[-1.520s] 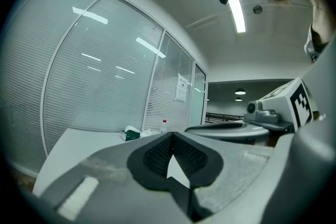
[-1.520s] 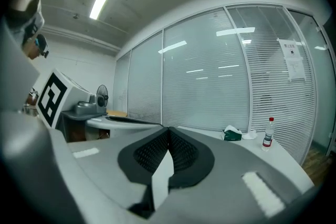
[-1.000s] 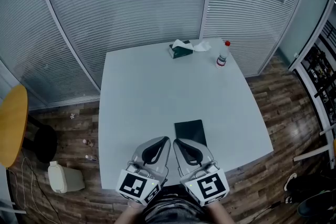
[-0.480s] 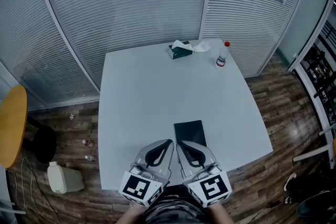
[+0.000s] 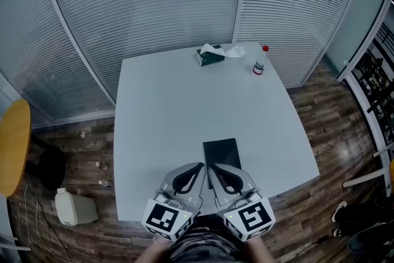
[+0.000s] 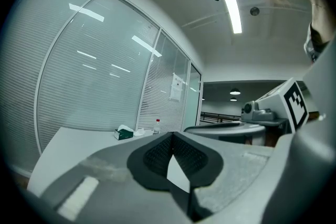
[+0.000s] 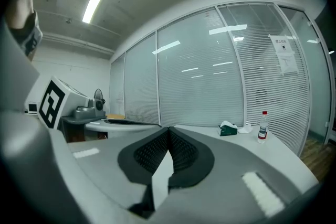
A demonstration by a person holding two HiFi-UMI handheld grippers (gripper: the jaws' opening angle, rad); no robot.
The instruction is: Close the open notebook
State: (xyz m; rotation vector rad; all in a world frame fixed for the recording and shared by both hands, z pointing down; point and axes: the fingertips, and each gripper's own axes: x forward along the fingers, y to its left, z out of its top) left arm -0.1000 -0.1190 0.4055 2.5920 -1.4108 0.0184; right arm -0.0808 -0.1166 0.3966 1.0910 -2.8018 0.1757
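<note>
A dark notebook (image 5: 221, 153) lies flat with its cover shut on the white table (image 5: 166, 108), close to the front edge. My left gripper (image 5: 200, 165) hovers just left of the notebook's near corner, jaws shut and empty. My right gripper (image 5: 212, 167) sits beside it over the notebook's near edge, also shut with nothing in it. In the left gripper view the left gripper (image 6: 172, 135) shows its pads meeting at the tip. The right gripper (image 7: 168, 129) looks the same in the right gripper view. The notebook is hidden in both gripper views.
A green tissue box (image 5: 211, 56) and a red-capped bottle (image 5: 260, 62) stand at the table's far edge. Slatted glass walls close in the back. On the wood floor at left are a small bin (image 5: 77, 207) and a yellow round table (image 5: 13, 145).
</note>
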